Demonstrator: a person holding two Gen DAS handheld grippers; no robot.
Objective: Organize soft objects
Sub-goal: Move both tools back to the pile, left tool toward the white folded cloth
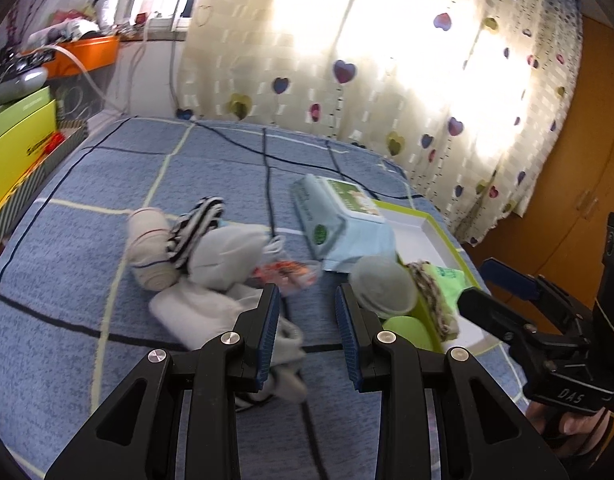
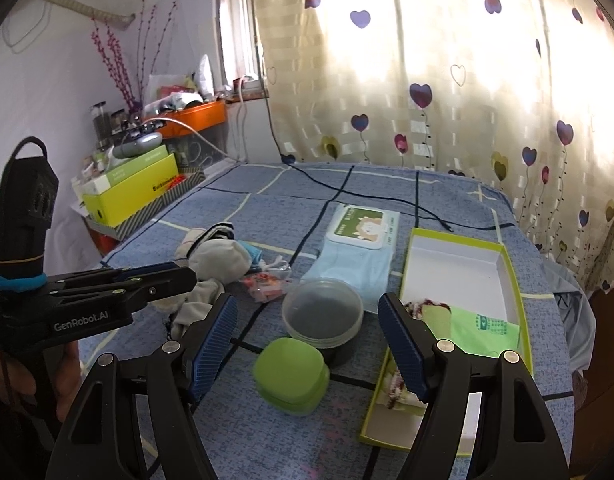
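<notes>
Setting: bed [image 2: 447,184] with blue checked cover carries everything; no table in view.
Box: green-edged open box [image 2: 503,280] on the right side of the bed, white floor mostly bare.
Already in box: knitted multicolour piece [image 2: 417,308] and a green cloth/pouch [image 2: 487,326] at the near end; more of the knit shows at the near corner behind the right tong finger.
Still loose: sock pile [image 1: 223,256] left of centre — beige rolled sock [image 1: 151,252], black-white striped one [image 1: 199,224], grey and white ones [image 1: 195,312], plus a small orange wrapped item [image 1: 285,274].
Other items: wipes pack [image 2: 361,226] lying on a light blue mask, round lidded tub [image 2: 323,312], green square case [image 2: 291,376], all between the pile and the box, close together.
Left tongs [image 1: 307,308]: apart, empty, low over the near edge of the sock pile; the left finger overlaps a grey sock in view, contact cannot be told.
Right tongs [image 2: 307,336]: wide apart, empty, above the tub and green case, box just to the right.
Progress: judged early; two soft pieces boxed, most socks not yet moved.
Left to do: likely carry the socks one by one into the box; whether the mask or wipes count as soft items cannot be told.
Blur: left view is smeared near the pile, details there uncertain.
</notes>
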